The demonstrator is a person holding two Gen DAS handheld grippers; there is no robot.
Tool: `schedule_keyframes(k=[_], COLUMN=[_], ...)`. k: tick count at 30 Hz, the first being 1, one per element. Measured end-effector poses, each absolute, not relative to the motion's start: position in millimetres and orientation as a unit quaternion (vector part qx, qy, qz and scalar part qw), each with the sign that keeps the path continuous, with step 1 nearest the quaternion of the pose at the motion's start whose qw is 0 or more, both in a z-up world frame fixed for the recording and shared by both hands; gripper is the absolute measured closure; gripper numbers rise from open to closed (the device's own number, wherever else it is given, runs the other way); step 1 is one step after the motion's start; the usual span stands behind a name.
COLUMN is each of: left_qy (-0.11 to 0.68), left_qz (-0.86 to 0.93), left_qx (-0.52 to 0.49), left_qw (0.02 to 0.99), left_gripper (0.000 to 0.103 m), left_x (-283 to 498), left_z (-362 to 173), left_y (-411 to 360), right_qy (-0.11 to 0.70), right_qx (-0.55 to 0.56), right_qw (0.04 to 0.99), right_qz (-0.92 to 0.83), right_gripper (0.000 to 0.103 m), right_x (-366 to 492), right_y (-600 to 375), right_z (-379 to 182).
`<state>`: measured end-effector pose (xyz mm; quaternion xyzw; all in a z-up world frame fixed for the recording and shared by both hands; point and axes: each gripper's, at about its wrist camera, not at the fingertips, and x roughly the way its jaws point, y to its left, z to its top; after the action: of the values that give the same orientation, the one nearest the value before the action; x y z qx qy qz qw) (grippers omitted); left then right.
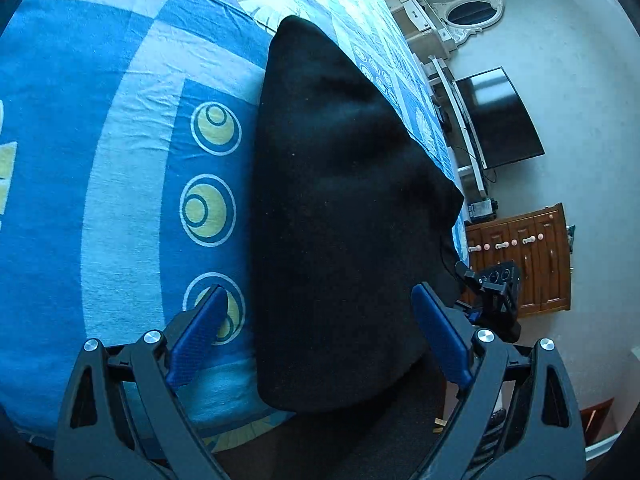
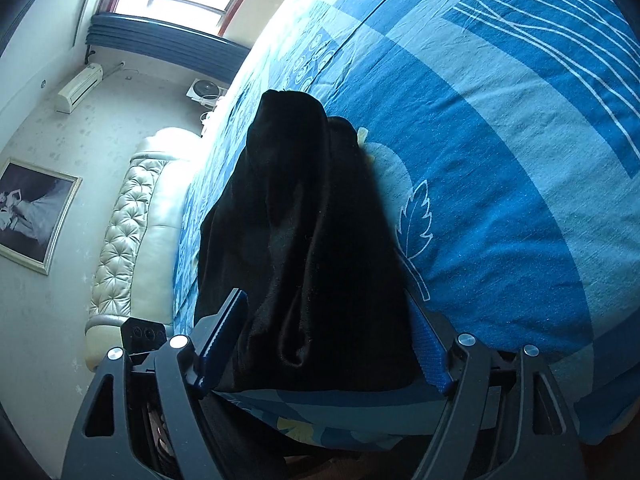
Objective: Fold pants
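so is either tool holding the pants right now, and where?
Neither. The left tool and right tool both stand open around the black pants, near the end nearest each camera; no pad visibly presses the fabric.

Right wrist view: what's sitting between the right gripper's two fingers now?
In the right wrist view, the near end of the black pants lies between the open right gripper fingers, on the blue bedspread; the pads don't appear to press it.
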<state>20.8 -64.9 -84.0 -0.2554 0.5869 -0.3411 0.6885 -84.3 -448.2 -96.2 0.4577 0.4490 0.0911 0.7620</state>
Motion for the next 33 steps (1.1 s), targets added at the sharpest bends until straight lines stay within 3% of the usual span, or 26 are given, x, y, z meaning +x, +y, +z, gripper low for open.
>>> schedule_keyframes(k=[3, 5, 7, 13, 21, 33], left_qy=[0.587, 0.587, 0.588, 0.579, 0.560, 0.551], left_qz=[-0.343, -0.335, -0.329, -0.320, -0.292, -0.230], left_qx=[-0.264, -0.240, -0.205, -0.160, -0.095, -0.089], left_qw=[0.684, 0.697, 0.710, 0.733, 0.769, 0.797], left_gripper=[0.010, 0.021, 0.042, 0.058, 0.063, 0.063], left_x=[25, 26, 24, 18, 13, 6], left_z=[-91, -91, -88, -76, -55, -42], left_y=[-73, -80, -86, -91, -80, -2], right_qy=[0.442, 0.440, 0.452, 0.447, 0.452, 0.486], right_qx=[0.465, 0.457, 0.431, 0.435, 0.430, 0.398], right_qw=[0.761, 0.767, 0.775, 0.776, 0.774, 0.761], right_qz=[0.092, 0.096, 0.092, 0.092, 0.102, 0.164], right_gripper=[0.024, 0.024, 0.044, 0.056, 0.057, 0.057], right_x=[-83, -82, -79, -81, -69, -33], right_y=[-447, -443, -435, -433, -407, -326], right_z=[-100, -101, -102, -102, -94, -98])
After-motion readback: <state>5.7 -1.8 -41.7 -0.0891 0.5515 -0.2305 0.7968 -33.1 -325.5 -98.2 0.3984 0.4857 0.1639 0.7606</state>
